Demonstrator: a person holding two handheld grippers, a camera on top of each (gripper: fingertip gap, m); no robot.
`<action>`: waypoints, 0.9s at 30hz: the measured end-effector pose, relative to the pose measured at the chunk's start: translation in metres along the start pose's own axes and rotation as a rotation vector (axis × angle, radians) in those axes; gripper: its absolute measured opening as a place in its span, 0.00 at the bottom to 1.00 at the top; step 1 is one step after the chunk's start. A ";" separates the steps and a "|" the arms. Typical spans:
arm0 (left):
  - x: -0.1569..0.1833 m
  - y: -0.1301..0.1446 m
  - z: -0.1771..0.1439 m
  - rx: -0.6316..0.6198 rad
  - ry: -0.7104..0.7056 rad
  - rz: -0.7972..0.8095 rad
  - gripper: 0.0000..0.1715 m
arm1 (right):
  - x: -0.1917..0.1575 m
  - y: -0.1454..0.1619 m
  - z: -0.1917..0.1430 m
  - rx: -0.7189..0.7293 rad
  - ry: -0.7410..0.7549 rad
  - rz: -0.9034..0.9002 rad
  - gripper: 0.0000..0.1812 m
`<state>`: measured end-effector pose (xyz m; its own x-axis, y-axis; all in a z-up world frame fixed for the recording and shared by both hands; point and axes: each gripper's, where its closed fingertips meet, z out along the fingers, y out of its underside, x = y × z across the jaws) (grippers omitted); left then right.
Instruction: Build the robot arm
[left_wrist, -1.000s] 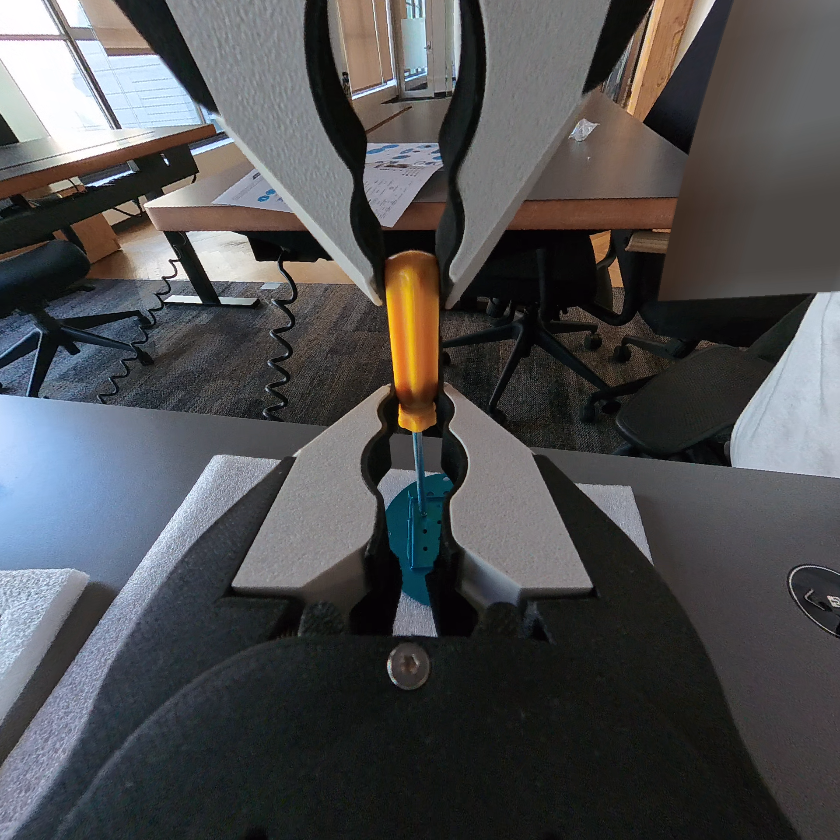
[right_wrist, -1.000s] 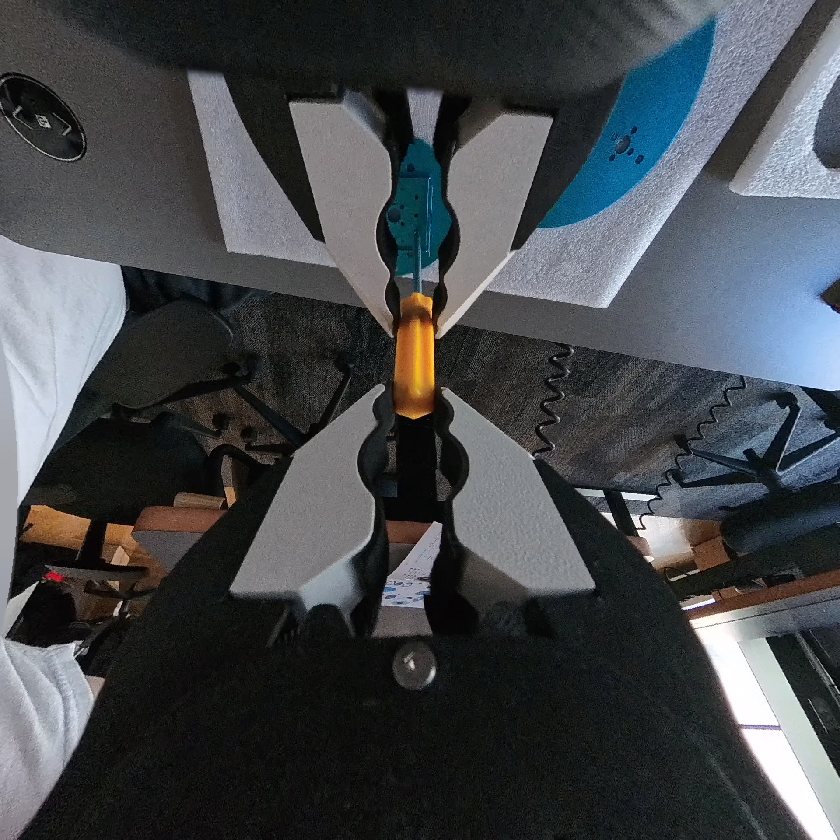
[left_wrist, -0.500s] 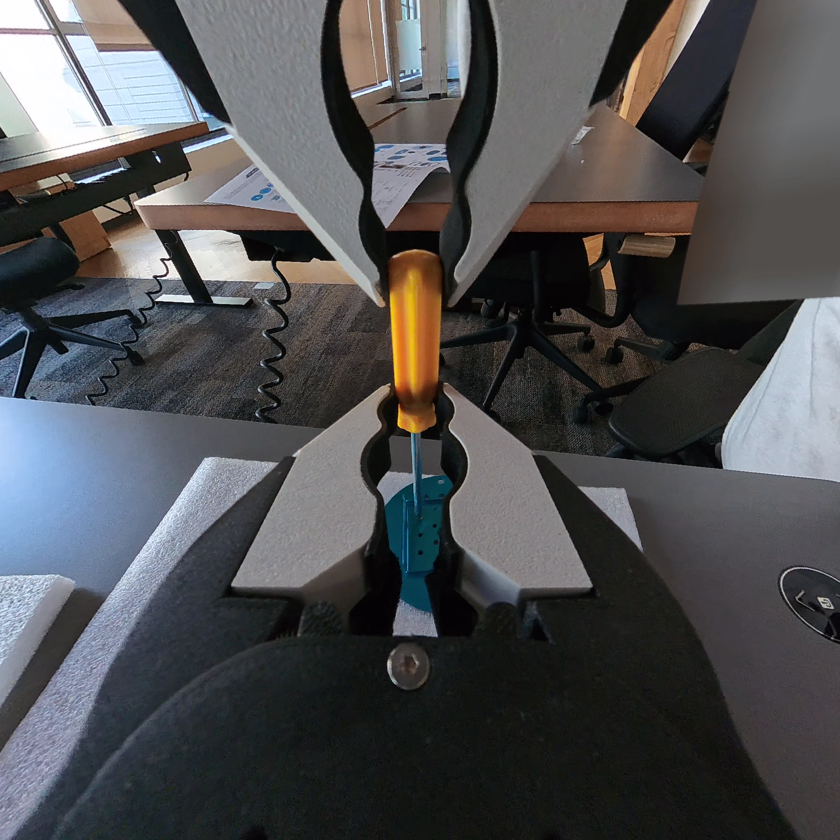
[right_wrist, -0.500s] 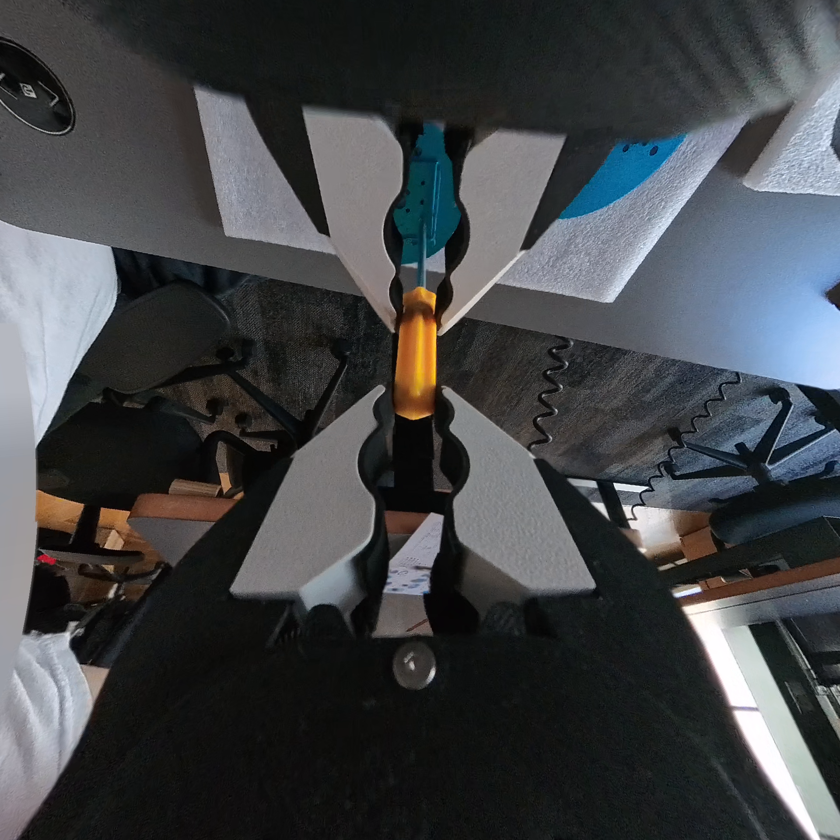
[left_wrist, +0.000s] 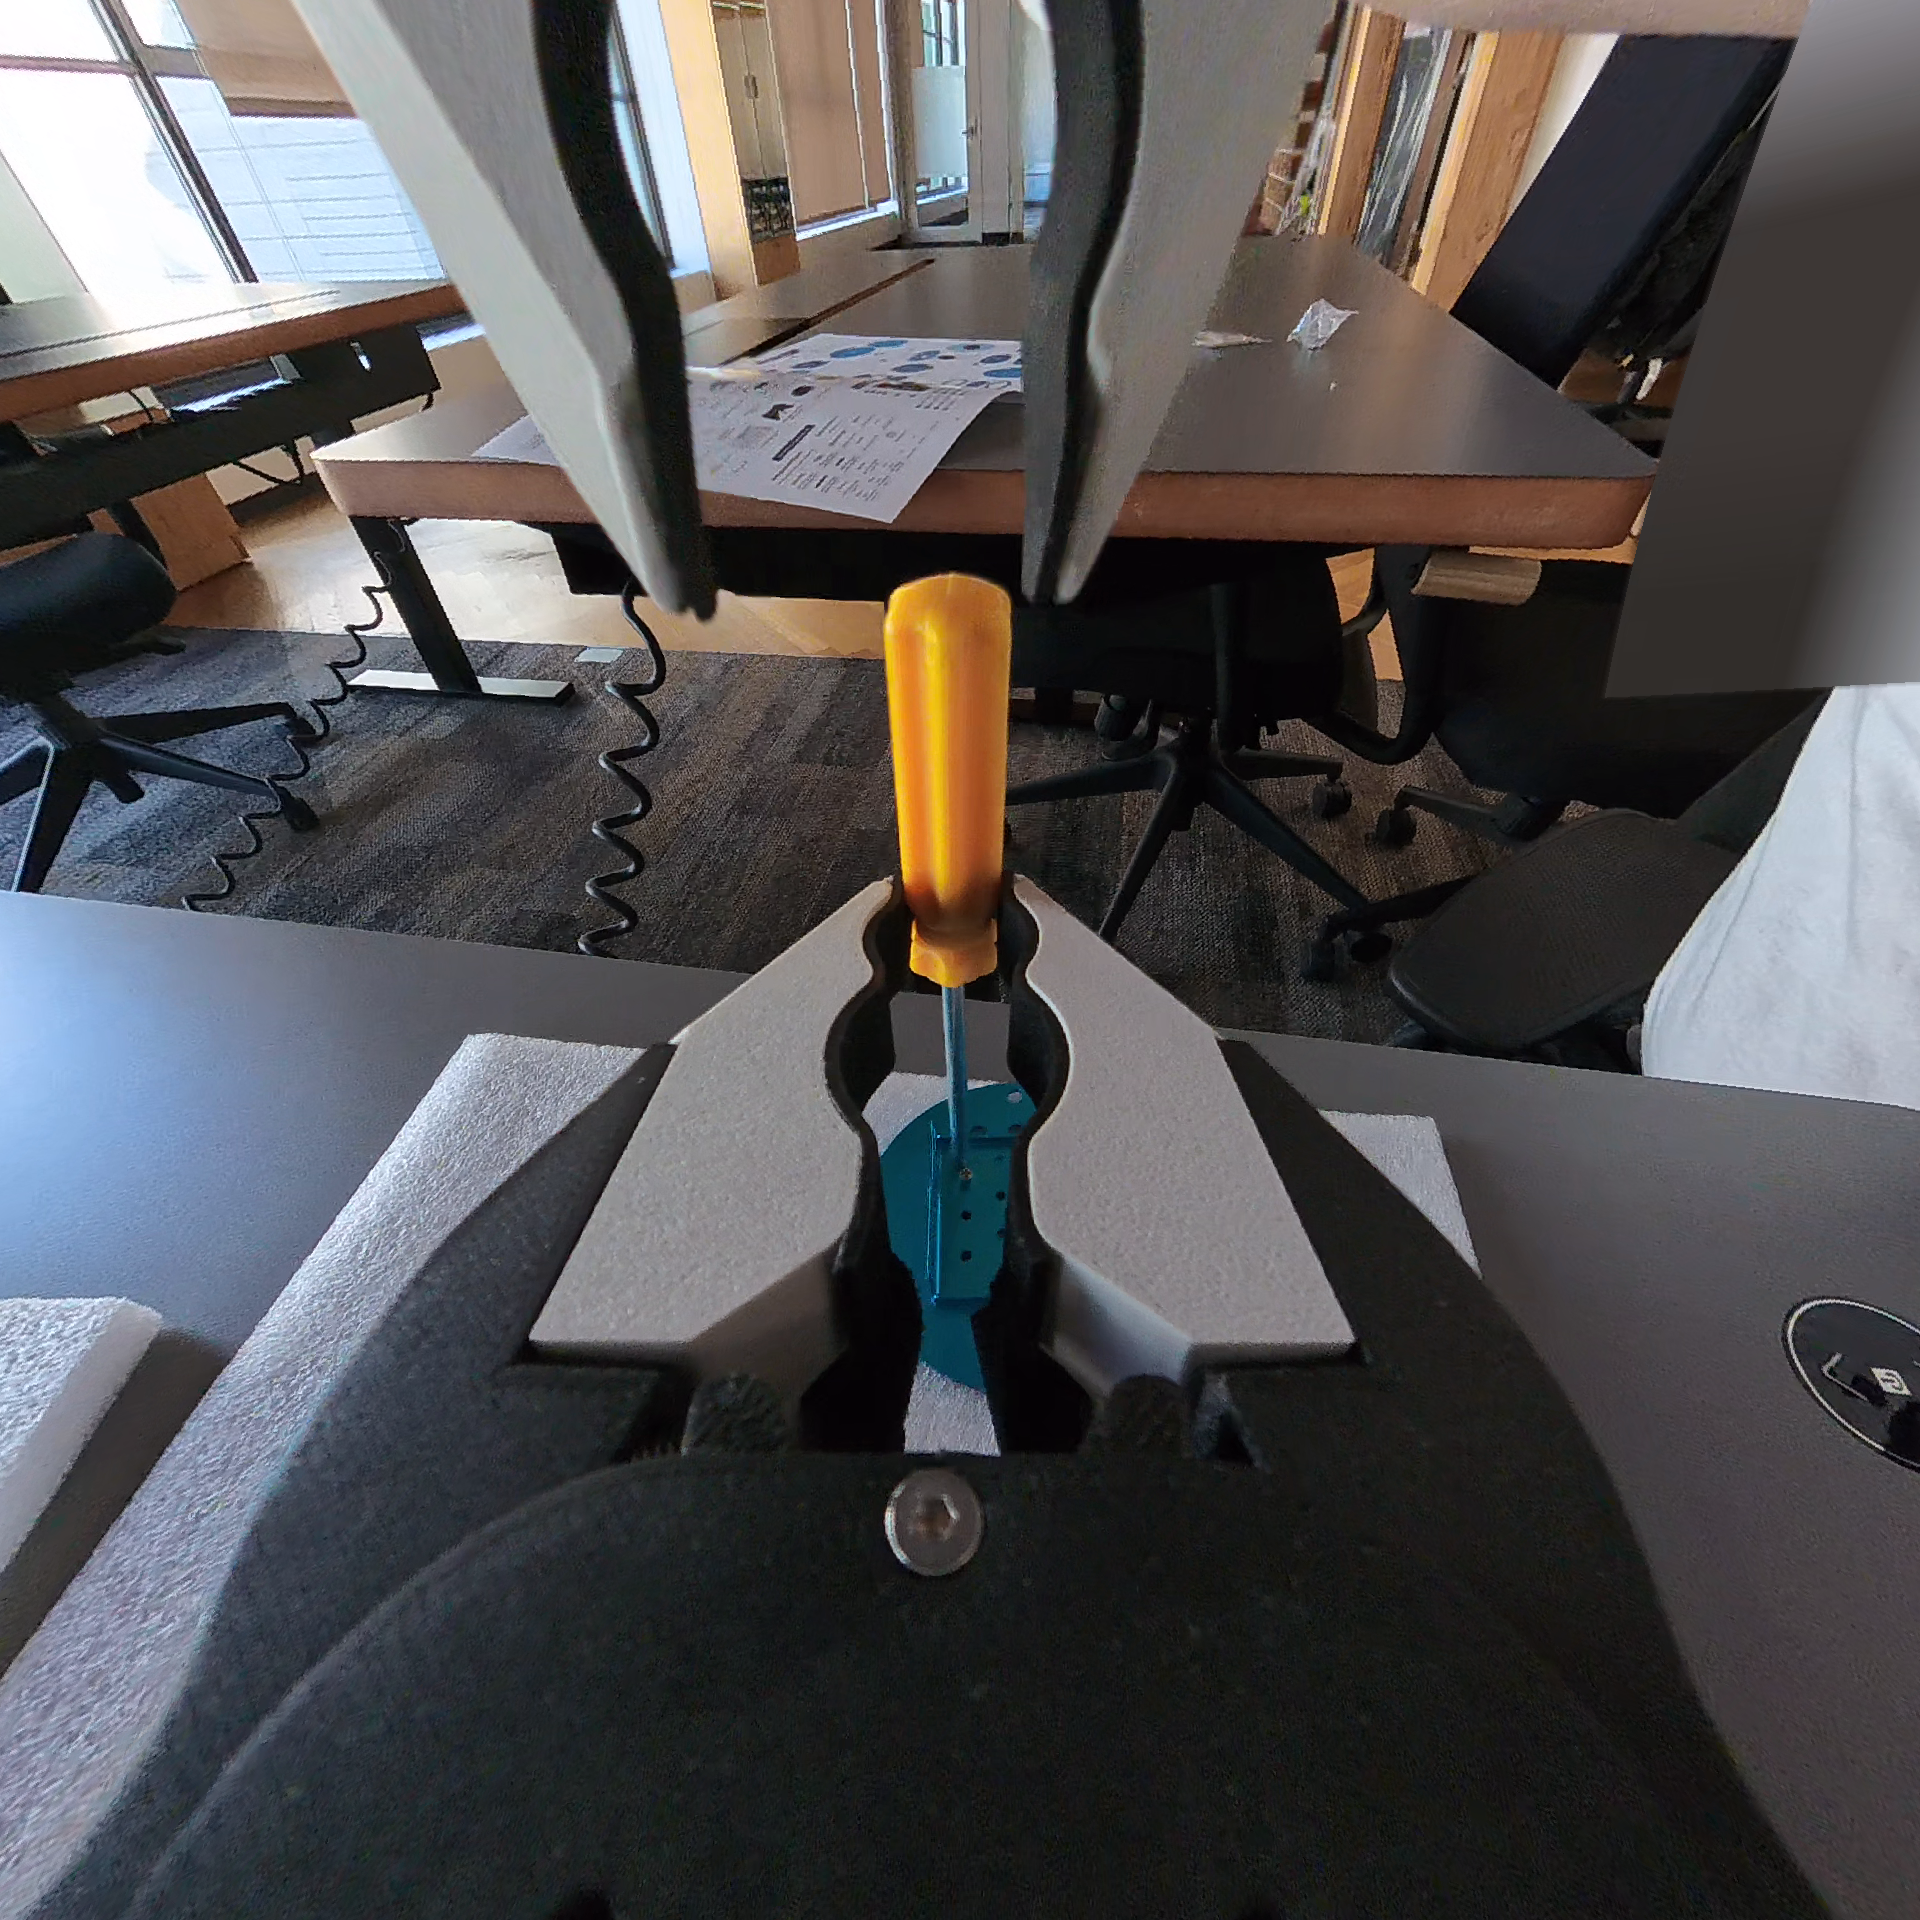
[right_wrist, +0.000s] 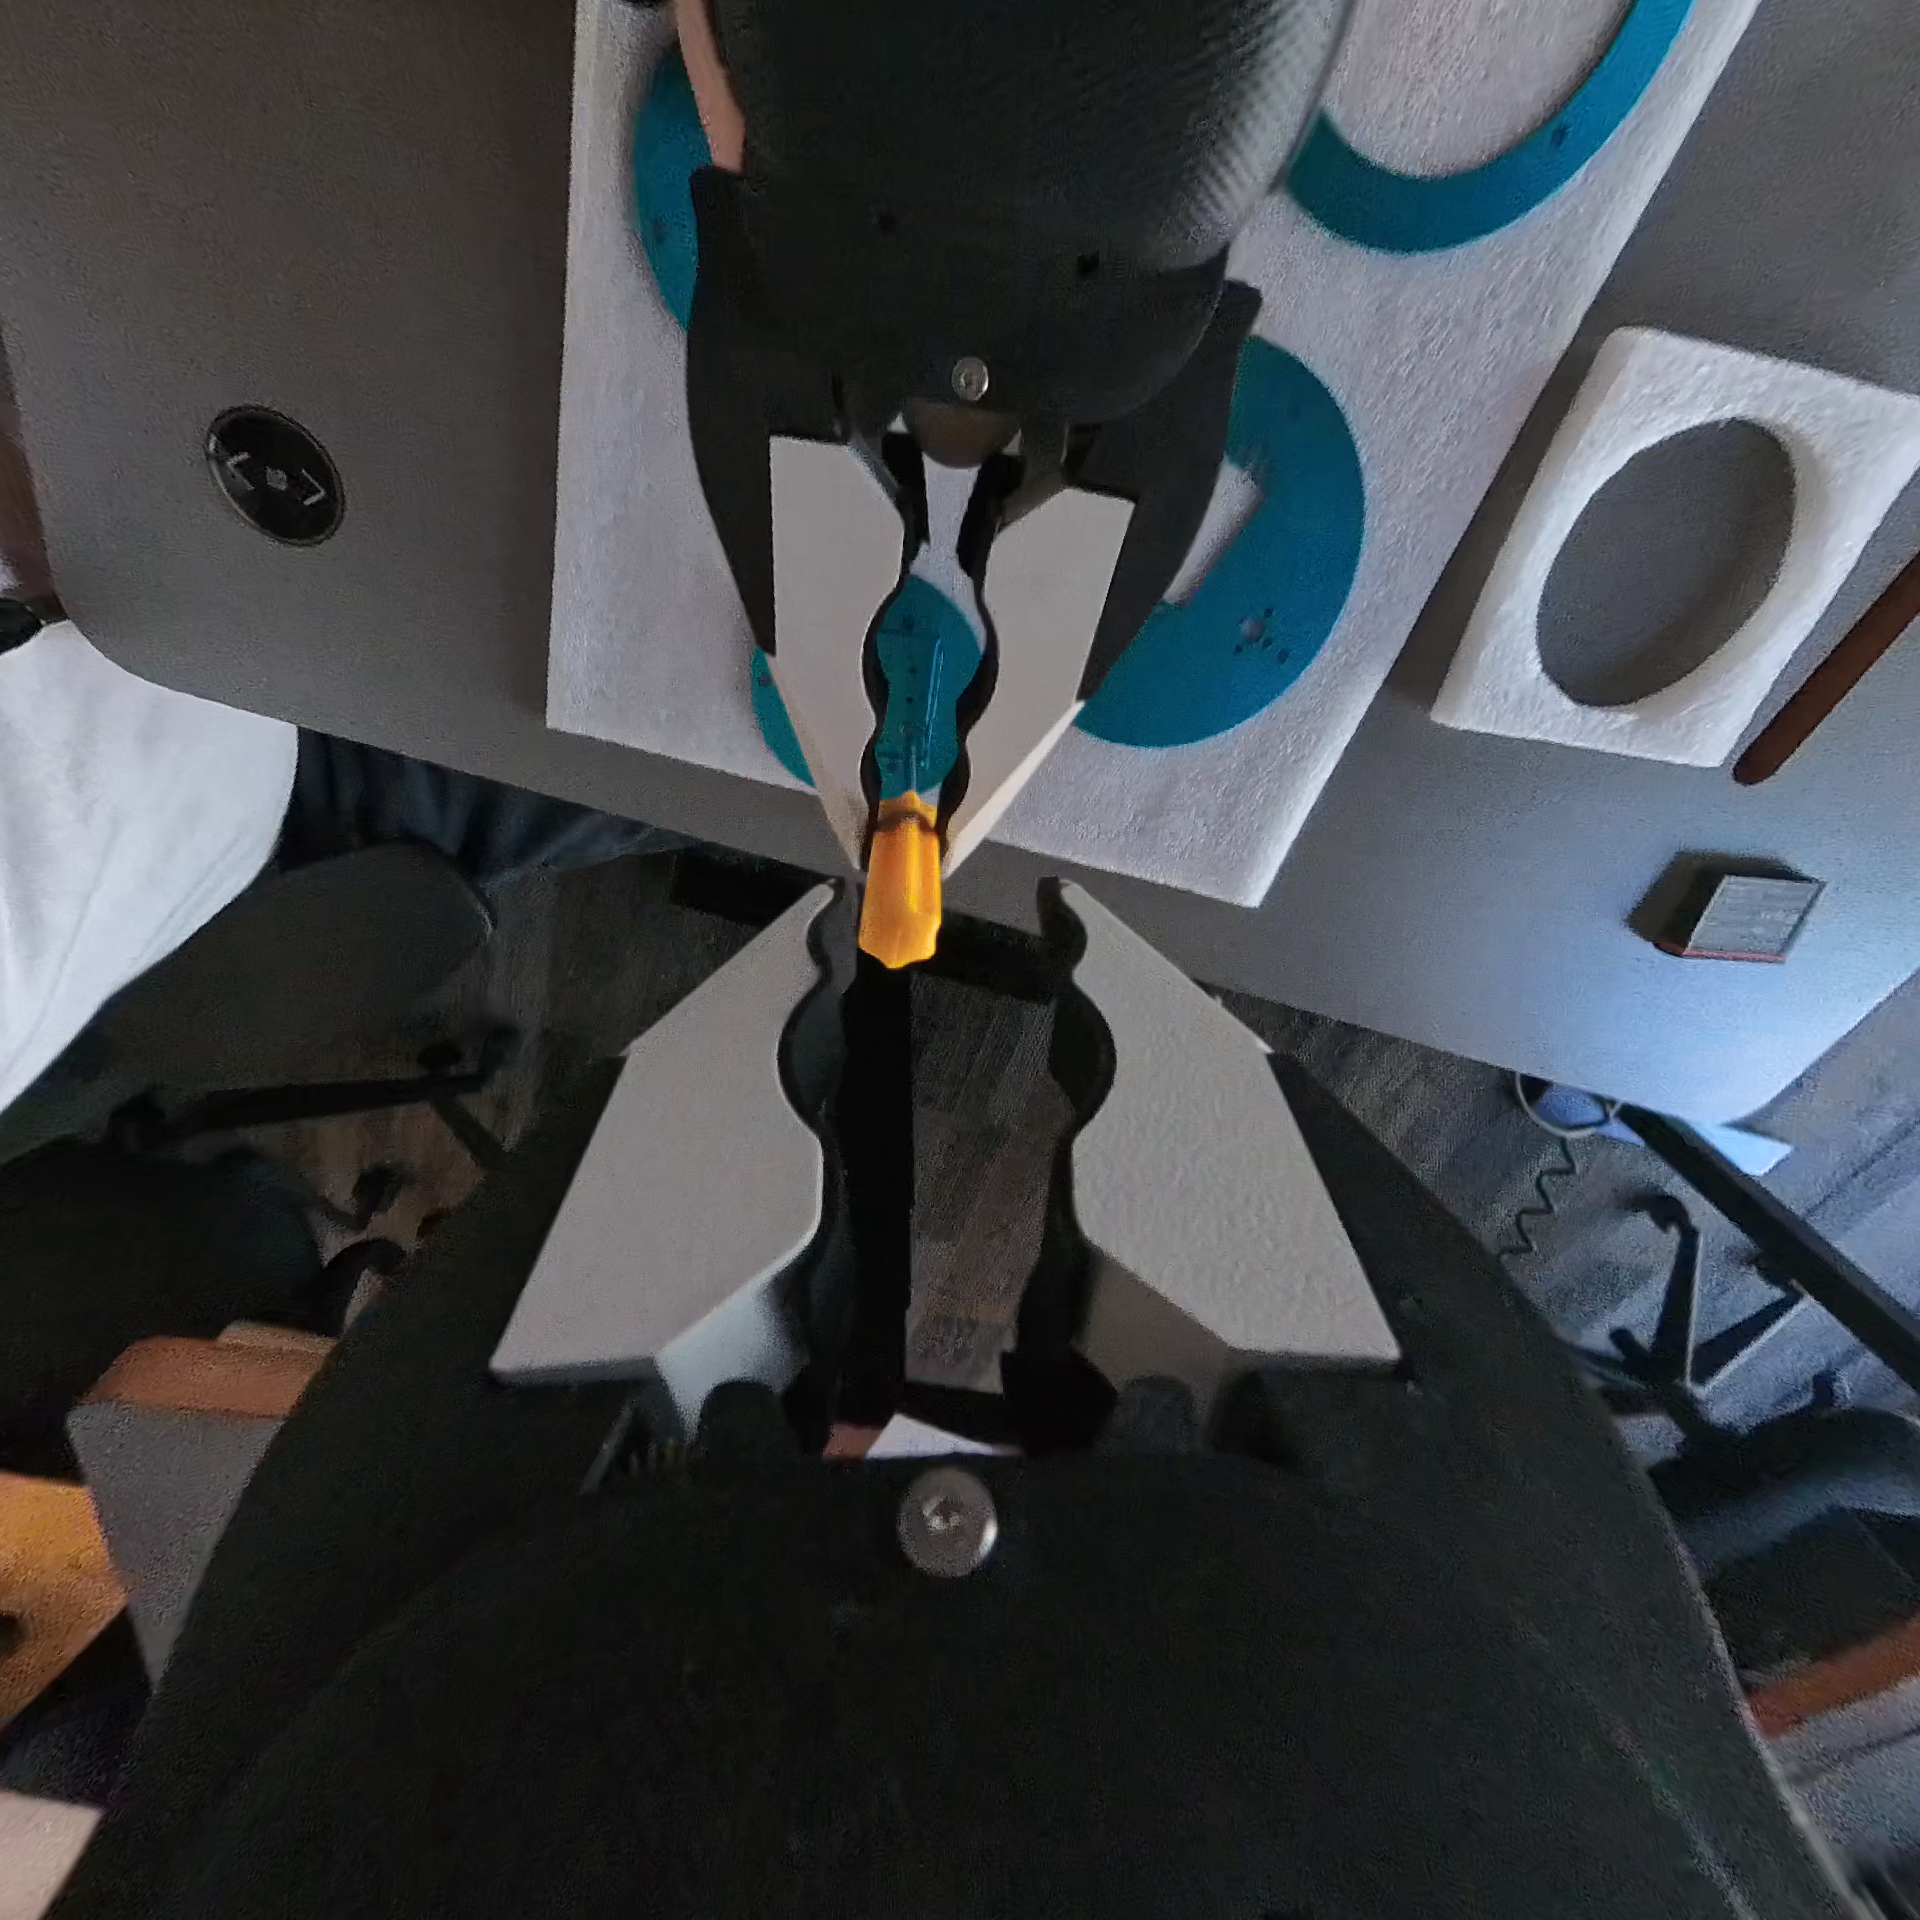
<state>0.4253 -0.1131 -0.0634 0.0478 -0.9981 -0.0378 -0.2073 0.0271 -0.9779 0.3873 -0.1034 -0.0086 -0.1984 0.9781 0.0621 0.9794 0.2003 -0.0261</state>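
my left tool (left_wrist: 951, 914) clamps the orange screwdriver (left_wrist: 948, 769) over a blue bracket (left_wrist: 961, 1226); my right tool (right_wrist: 940, 904) gapes wide above the handle, gripping nothing.

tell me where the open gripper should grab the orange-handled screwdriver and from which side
Grip the upper end of the orange plastic handle of the orange-handled screwdriver, coming straight down from above. It stands upright: its lower handle is clamped in the left gripper, its thin shaft is down on the small blue perforated metal bracket, so only the top is free. The right gripper is open, its fingers either side of that end.
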 end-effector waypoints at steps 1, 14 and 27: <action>0.000 0.000 0.000 -0.002 -0.002 0.002 0.08 | 0.001 -0.003 -0.004 0.067 0.007 -0.007 0.19; -0.004 -0.020 -0.004 0.019 -0.074 -0.006 0.08 | -0.016 -0.012 -0.055 1.084 -0.008 0.094 0.31; -0.007 -0.014 0.000 -0.017 -0.172 -0.051 0.08 | 0.002 0.004 -0.037 1.383 0.010 0.131 0.42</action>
<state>0.4276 -0.1066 -0.0496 0.2246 -0.9741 -0.0239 -0.2163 -0.0259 -0.9760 0.3922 -0.1023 0.0280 -0.1033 0.9946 -0.0107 0.1568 0.0056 -0.9876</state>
